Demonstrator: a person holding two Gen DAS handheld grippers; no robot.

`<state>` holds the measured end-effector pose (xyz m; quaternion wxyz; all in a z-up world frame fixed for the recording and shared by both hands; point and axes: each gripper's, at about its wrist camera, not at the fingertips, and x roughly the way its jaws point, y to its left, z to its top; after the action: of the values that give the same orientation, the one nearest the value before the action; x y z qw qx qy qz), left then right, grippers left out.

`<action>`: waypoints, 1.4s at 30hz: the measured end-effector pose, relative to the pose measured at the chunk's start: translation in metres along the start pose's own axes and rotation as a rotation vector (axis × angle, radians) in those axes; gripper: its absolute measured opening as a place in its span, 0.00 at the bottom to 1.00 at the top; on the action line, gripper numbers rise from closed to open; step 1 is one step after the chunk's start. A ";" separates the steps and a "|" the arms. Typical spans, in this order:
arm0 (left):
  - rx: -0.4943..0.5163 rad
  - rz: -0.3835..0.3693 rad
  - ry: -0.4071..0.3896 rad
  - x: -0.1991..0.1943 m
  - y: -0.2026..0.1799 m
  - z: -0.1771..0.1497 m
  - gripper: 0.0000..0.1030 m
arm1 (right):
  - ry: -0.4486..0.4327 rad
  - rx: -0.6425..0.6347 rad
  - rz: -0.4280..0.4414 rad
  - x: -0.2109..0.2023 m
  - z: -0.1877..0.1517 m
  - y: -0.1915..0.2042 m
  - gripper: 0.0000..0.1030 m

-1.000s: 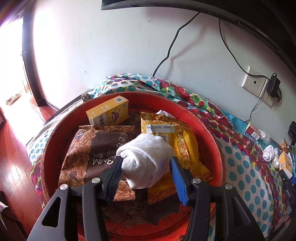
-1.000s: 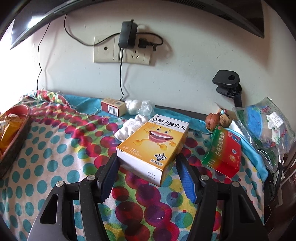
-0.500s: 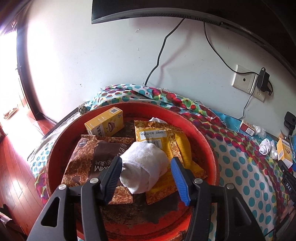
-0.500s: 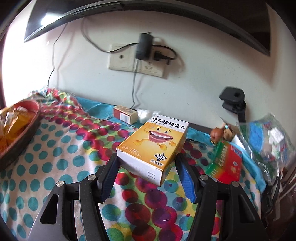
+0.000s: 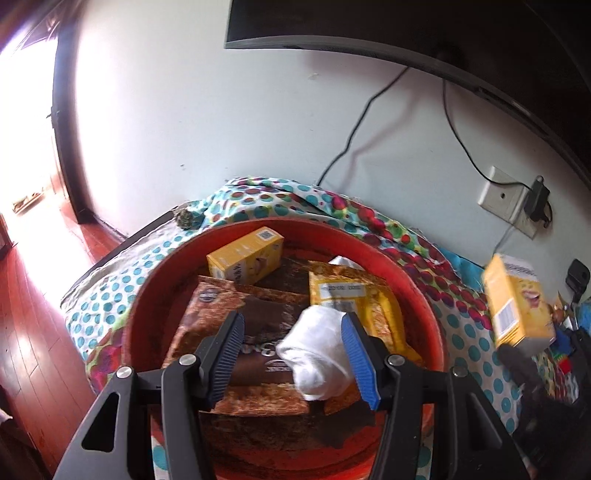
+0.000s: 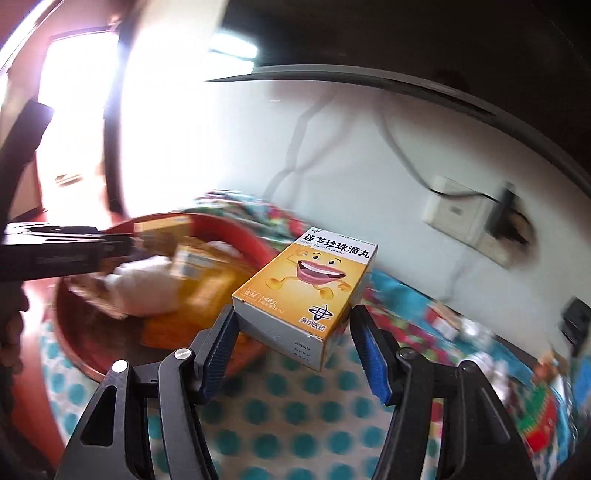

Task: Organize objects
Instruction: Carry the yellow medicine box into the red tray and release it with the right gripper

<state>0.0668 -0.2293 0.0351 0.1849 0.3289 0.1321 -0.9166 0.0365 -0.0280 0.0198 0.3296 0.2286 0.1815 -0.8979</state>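
Observation:
A red bowl (image 5: 406, 273) on the dotted cloth holds a small yellow carton (image 5: 245, 258), a brown snack bag (image 5: 229, 306), a yellow snack bag (image 5: 369, 295) and a rolled white cloth (image 5: 317, 350). My left gripper (image 5: 291, 358) hovers over the bowl, open. The roll leans on its right pad, and the left pad stands clear of it. My right gripper (image 6: 295, 350) is shut on a yellow medicine box (image 6: 306, 288) with a laughing cartoon face. It holds the box in the air just right of the red bowl (image 6: 251, 232). That medicine box (image 5: 517, 299) also shows in the left wrist view.
The spotted tablecloth (image 5: 461, 314) runs right from the bowl. A wall socket with a charger (image 5: 506, 195) and a dark screen (image 5: 369, 29) are behind. Blurred clutter and a red-green box (image 6: 539, 417) lie at the far right. Wooden floor (image 5: 29, 332) drops off on the left.
My right gripper has swung left with the yellow medicine box, from the cluttered end to beside the red bowl. My left gripper rose a little, its jaws spread wider, and its left pad came off the roll.

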 end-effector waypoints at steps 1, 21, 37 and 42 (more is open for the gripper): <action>-0.009 0.010 -0.004 -0.001 0.006 0.002 0.55 | 0.006 -0.020 0.045 0.007 0.004 0.017 0.57; -0.075 0.082 0.024 0.009 0.058 0.007 0.55 | 0.104 0.043 0.162 0.087 0.042 0.057 0.58; -0.038 0.072 0.016 0.005 0.041 0.008 0.55 | 0.072 0.057 0.094 0.054 0.022 0.035 0.79; 0.028 0.019 0.005 0.001 0.005 0.006 0.55 | 0.086 0.138 -0.026 0.028 -0.012 -0.019 0.80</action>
<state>0.0649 -0.2356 0.0381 0.1884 0.3351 0.1167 -0.9157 0.0082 -0.0225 -0.0012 0.2933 0.2866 0.1362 -0.9018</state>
